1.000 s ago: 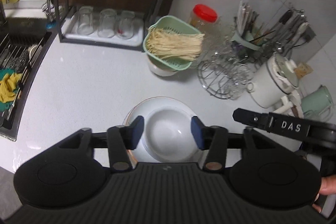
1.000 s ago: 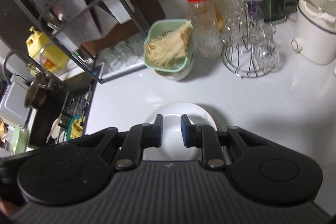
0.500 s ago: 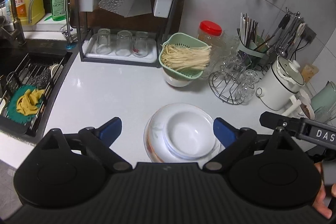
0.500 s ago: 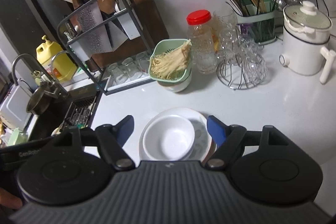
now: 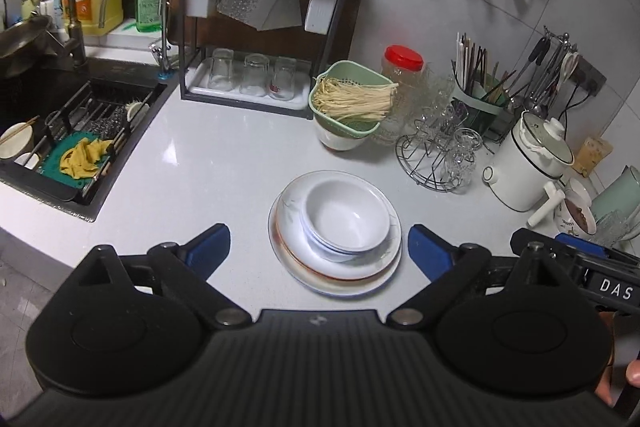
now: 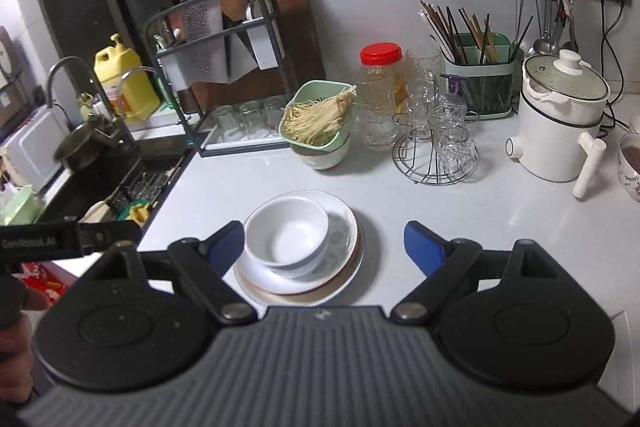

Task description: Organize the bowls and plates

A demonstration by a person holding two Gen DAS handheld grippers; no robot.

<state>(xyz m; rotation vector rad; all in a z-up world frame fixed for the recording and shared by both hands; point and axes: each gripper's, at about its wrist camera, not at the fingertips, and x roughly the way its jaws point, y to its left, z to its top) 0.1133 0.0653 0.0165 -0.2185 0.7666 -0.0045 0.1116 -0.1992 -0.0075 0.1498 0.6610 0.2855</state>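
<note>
A stack of white bowls (image 5: 346,219) sits inside a stack of plates (image 5: 296,267) on the white counter, the lowest plate with a brown rim. My left gripper (image 5: 318,245) is drawn back above the near side of the stack. Its blue pads stand far apart and are still opening, touching nothing. In the right wrist view the bowls (image 6: 286,231) rest left of centre on the plates (image 6: 344,227). My right gripper (image 6: 324,241) hovers near them. Its jaws are also opening and hold nothing.
A green strainer of noodles (image 5: 352,99) on a bowl, a wire rack of glasses (image 5: 440,155) and a white cooker (image 5: 528,163) stand behind the stack. The sink (image 5: 76,143) lies left. A dish rack with glasses (image 5: 248,75) lines the wall.
Both grippers went from nearly shut at the top bowl's rim to wide open, and both pulled back. The bowl stays on the stack.
</note>
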